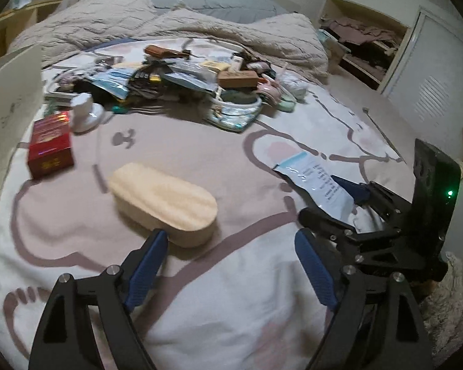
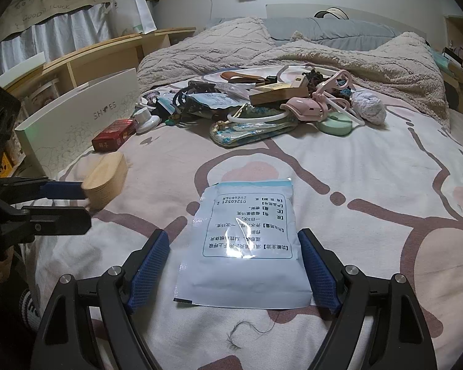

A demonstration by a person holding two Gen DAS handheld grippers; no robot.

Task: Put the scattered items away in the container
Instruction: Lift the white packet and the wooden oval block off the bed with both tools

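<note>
Bedroom, dim light. We record a bed spread with a pale sheet bearing a brown-outlined cartoon print, and a rumpled beige blanket heaped toward the headboard.

Container: a white shoe box, standing open at the bed's left edge, wall upright.

Items near the box: a red carton lying flat just beside it; a small white stand behind the carton.

Item, centre-left: an oval tan wooden case, resting on the sheet. Our left gripper has its fingers spread wide and released; the left finger's tip sits just at the case's near end, with nothing pinched. The right wrist view shows that gripper beside the case, whether touching it we cannot tell.

Item, centre-right: a pale blue printed sachet, flat on the sheet. Our right gripper straddles it, fingers open on either side of the packet, their blue pads close to its edges without clamping it.

Heap, mid-bed: mixed clutter, well apart from the box. Identifiable within it: a pink clip stand, a green round case, a pale blue yarn bundle, a patterned pouch, more blue sachets, dark cords. The rest is too tangled to list.

Background: a wooden shelf along the left wall.
</note>
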